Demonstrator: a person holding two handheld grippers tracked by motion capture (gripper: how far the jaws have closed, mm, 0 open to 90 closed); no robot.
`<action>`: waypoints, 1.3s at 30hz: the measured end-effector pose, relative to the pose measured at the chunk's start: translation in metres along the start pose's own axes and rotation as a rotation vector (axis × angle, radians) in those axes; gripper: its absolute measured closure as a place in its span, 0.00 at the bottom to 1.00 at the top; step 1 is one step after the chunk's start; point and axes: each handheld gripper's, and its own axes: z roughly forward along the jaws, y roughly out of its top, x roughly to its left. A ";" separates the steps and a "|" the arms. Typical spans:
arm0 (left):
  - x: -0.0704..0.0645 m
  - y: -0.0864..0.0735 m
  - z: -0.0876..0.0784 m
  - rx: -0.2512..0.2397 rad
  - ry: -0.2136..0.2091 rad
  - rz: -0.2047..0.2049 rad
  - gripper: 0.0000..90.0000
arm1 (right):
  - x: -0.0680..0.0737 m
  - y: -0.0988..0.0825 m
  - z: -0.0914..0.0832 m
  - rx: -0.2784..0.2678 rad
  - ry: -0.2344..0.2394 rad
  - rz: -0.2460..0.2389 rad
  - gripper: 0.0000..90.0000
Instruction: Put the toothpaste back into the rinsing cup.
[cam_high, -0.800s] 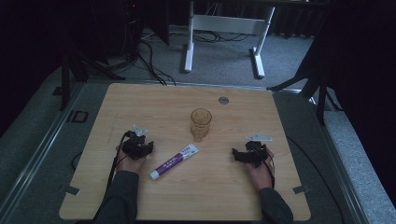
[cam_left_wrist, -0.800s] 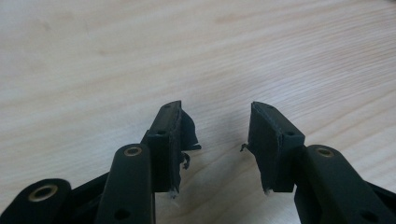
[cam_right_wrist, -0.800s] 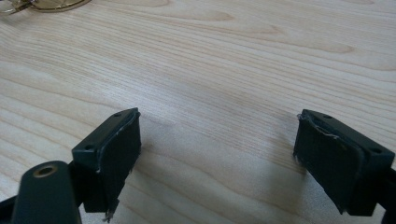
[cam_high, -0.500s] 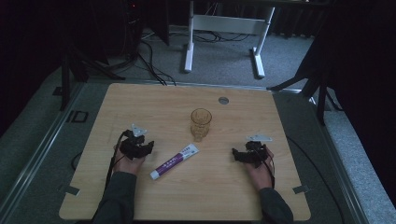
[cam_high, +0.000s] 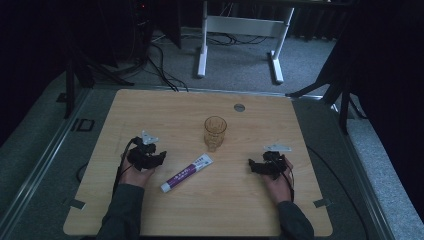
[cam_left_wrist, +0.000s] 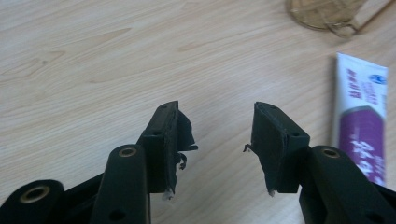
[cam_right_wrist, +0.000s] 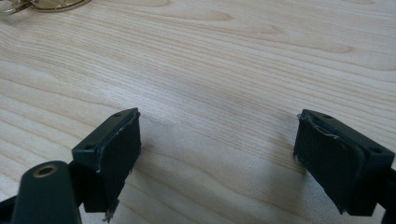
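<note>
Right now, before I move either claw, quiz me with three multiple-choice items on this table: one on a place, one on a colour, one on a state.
1. Where does the toothpaste tube lie?
A. Between the left claw and the right claw
B. Inside the glass cup
C. On the floor

2. What colour is the band on the tube's body?
A. Green
B. Purple
C. Orange

3. How does the left claw stand?
A. Shut on the tube
B. Shut on the cup
C. Open, nothing between the jaws

Key: 1 A, the high view shows the tube flat on the table between the two hands. 2 B, the left gripper view shows purple print below a white end. 3 C, the same view shows bare wood in the gap, with the tube off to the side.
</note>
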 end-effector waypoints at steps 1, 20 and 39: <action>-0.001 0.001 -0.001 0.005 -0.001 0.006 0.57 | 0.000 0.000 0.000 0.000 0.000 0.000 0.16; -0.018 0.017 -0.004 0.085 -0.019 0.060 0.59 | 0.000 0.000 0.000 0.000 0.001 0.002 0.16; -0.020 0.026 -0.005 0.157 -0.051 0.056 0.60 | 0.000 0.000 0.000 0.000 0.001 0.003 0.16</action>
